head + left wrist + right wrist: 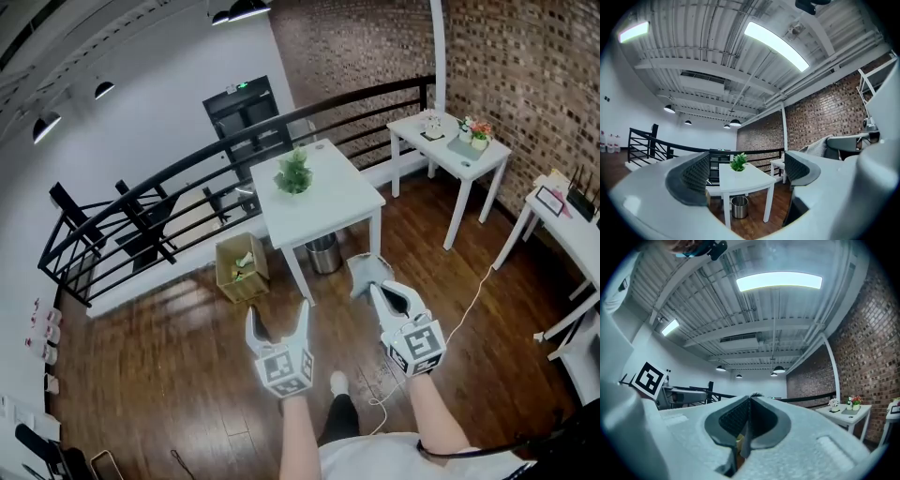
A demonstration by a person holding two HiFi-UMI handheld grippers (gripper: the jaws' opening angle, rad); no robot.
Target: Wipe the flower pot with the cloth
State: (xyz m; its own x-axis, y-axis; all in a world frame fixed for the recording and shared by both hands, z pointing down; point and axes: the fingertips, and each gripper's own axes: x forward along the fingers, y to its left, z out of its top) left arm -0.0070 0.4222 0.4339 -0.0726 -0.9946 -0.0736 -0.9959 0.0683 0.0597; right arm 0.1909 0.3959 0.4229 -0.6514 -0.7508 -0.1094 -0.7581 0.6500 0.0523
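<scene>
One cloth [368, 271] in right tool [381, 292], open floor [159, 366] before table [330, 202] edge

A small green potted plant [293, 173] stands on the white square table [339, 202] ahead of me, a round metal bin [324, 255] under it, an open cardboard box [242, 269] left of it, black metal railing [187, 176] behind; a grey cloth [366, 272] sits in my right gripper [379, 292]

White table [339, 202] with green plant [293, 172], seemingly potted
</scene>
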